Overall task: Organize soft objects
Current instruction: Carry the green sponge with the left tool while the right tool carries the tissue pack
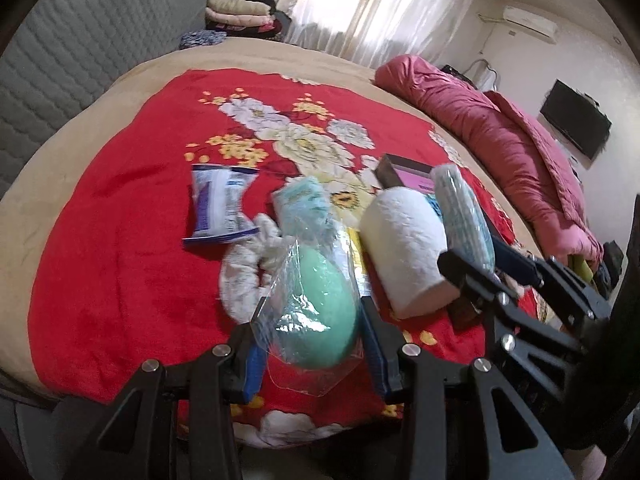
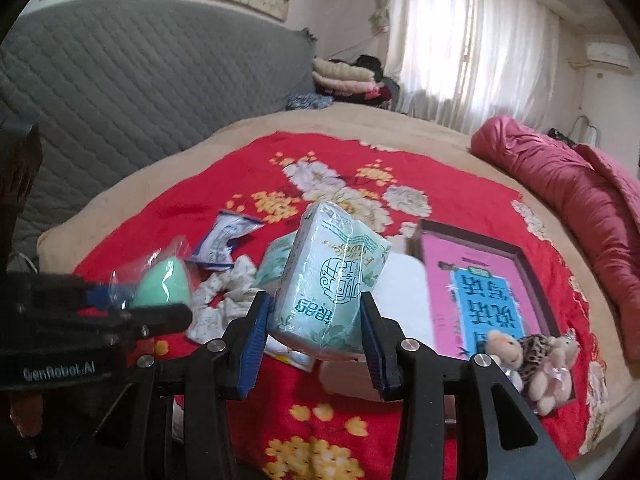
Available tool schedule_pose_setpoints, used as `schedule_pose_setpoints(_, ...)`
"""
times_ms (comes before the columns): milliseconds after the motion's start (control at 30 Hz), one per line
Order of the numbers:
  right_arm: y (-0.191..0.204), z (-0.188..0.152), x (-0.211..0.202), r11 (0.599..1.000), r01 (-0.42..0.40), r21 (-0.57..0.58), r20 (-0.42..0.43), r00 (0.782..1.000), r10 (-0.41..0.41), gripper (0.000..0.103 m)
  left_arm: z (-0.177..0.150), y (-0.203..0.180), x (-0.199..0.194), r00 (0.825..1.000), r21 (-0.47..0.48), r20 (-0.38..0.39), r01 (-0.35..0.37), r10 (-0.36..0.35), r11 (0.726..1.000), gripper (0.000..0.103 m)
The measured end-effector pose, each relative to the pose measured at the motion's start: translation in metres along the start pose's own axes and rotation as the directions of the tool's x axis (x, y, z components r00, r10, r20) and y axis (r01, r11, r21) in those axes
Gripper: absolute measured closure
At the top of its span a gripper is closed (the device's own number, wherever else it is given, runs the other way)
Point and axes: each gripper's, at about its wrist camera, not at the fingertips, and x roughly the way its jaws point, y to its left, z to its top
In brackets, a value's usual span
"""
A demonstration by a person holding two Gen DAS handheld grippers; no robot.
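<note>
Grippers both loaded mid-sort: your left gripper clamps the mint-green egg-shaped sponge in clear wrap at lower centre, your right gripper squeezes the pale-green plastic-wrapped tissue pack, so next, probably, carry each toward the brown-rimmed pink box at right.

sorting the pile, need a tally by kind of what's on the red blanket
tissue packs, pale green plastic-wrapped: 2
green egg-shaped sponge in clear bag: 1
white paper roll: 1
small plush bears: 3
blue-white wrapper: 1
white floral scrunchie: 1
total: 9

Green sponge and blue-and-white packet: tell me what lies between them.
A crumpled white cloth lies on the red blanket between the green sponge and the blue-and-white packet, clearest in the right wrist view.
</note>
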Motion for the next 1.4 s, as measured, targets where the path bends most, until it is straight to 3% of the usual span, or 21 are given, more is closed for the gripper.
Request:
schedule_pose_setpoints(800, -0.088, -0.016, -0.049, 0.981, 0.122, 0.149, 0.099, 0.985, -0.138, 0.058, -0.007, -0.121, -0.003, 1.0, 0.225, 0.014, 0.007, -0.011, 0.974, 0.061)
schedule_pose_setpoints(1400, -0.137, -0.03, -0.055, 0.943, 0.177, 0.281, 0.103, 0.972, -0.213, 0.058, 0.009, -0.156, 0.008, 0.999, 0.278, 0.023, 0.016, -0.023, 0.96, 0.061)
